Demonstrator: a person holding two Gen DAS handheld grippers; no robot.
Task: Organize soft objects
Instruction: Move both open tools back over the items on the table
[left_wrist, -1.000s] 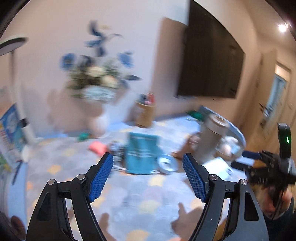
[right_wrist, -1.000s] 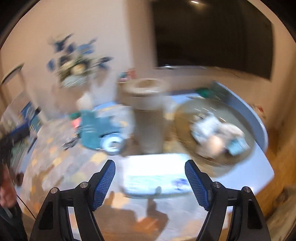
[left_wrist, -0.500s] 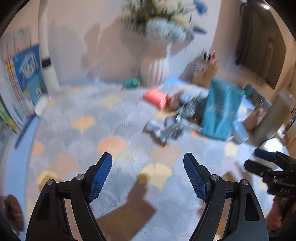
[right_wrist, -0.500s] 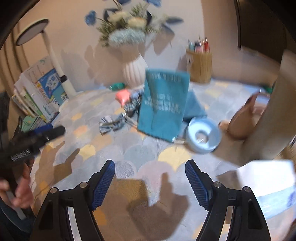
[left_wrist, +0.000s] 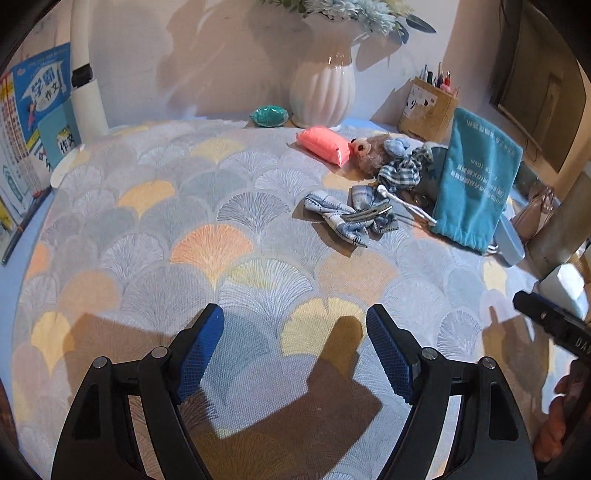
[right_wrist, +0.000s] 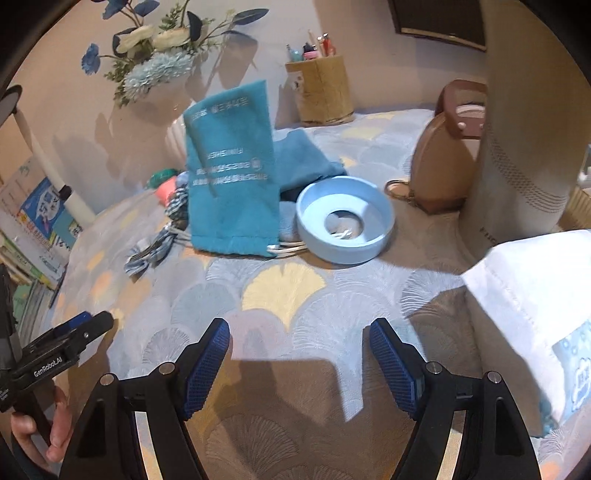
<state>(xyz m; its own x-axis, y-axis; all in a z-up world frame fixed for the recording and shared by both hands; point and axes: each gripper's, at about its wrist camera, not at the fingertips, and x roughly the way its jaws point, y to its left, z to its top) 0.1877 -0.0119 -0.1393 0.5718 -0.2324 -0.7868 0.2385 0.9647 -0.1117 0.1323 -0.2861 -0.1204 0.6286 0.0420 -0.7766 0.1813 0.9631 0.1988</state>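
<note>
A teal drawstring pouch (left_wrist: 476, 184) (right_wrist: 229, 177) stands upright on the patterned tablecloth (left_wrist: 207, 229). Left of it lie a plaid cloth bow (left_wrist: 351, 216) (right_wrist: 147, 251), a small plush bear (left_wrist: 373, 157) with a checked ribbon, and a pink soft pack (left_wrist: 323, 144). A green squishy item (left_wrist: 269, 115) sits by the vase. My left gripper (left_wrist: 295, 350) hovers open over bare cloth, well short of the bow. My right gripper (right_wrist: 299, 358) is open too, empty, in front of the pouch and a light blue ring dish (right_wrist: 345, 218).
A white vase (left_wrist: 321, 96) with flowers, a wooden pen holder (right_wrist: 321, 88), a brown bag (right_wrist: 439, 162), a tall beige cylinder (right_wrist: 524, 122) and a white tissue pack (right_wrist: 532, 306) crowd the back and right. Books (left_wrist: 33, 122) stand at the left.
Both grippers have dropped toward the table and tilted down. The views went from the wall and TV to the tablecloth and the soft items. Jaws stayed open.
</note>
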